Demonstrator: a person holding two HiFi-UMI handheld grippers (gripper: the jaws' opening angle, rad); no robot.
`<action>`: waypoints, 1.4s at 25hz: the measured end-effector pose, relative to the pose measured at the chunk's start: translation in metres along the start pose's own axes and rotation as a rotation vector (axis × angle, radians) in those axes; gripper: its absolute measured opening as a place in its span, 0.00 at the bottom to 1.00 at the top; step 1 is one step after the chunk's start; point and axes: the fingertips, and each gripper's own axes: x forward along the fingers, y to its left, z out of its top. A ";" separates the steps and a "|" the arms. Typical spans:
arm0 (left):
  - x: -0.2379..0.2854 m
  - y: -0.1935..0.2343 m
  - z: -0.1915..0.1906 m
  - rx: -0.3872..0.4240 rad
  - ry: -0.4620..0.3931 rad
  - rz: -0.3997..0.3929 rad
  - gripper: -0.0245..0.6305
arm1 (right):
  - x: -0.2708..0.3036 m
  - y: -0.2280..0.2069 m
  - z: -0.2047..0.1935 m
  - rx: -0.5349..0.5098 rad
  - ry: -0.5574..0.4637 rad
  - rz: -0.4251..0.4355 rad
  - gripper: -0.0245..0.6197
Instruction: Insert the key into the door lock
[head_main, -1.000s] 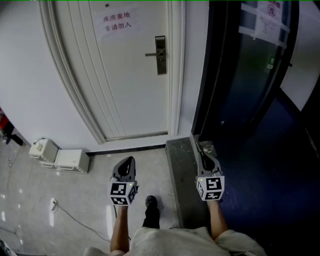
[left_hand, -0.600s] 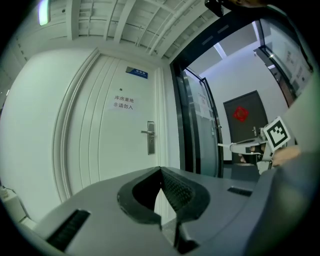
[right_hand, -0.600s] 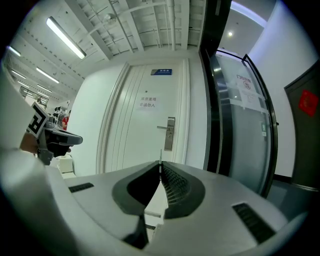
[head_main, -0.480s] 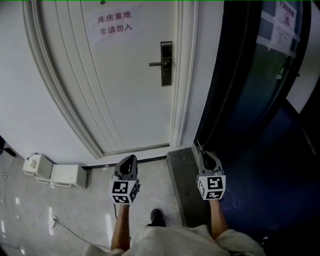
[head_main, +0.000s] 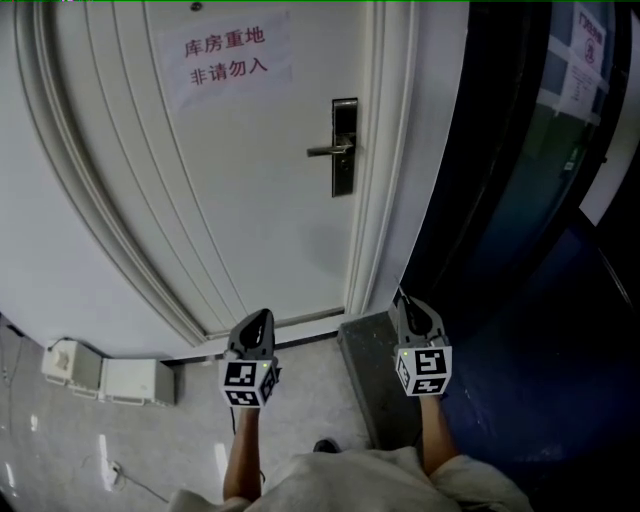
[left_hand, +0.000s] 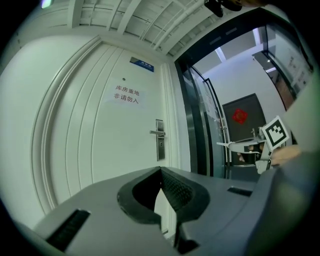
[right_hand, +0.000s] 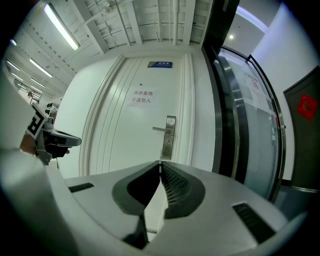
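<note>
Head view, key (head_main: 399, 295), door (head_main: 250, 200), sign (head_main: 225, 58), floor boxes (head_main: 105, 378)

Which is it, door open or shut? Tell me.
Shut. The door sits flush in its frame, no gap beside the lock; handle level.

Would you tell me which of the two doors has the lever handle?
The white panelled door, left of the dark glass door. Its handle sits on a metal plate; the glass one shows no lever.

Right gripper (right_hand: 160, 166) jaws together, door lock (right_hand: 169, 137) ahead
</note>
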 end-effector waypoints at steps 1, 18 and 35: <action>0.005 0.005 0.000 0.000 0.002 -0.004 0.06 | 0.007 0.002 0.000 0.001 0.001 -0.001 0.08; 0.058 0.031 -0.029 -0.016 0.055 -0.018 0.06 | 0.068 0.005 -0.029 0.013 0.061 0.023 0.08; 0.230 0.071 -0.010 0.010 0.057 0.032 0.06 | 0.241 -0.061 -0.024 0.012 0.013 0.085 0.08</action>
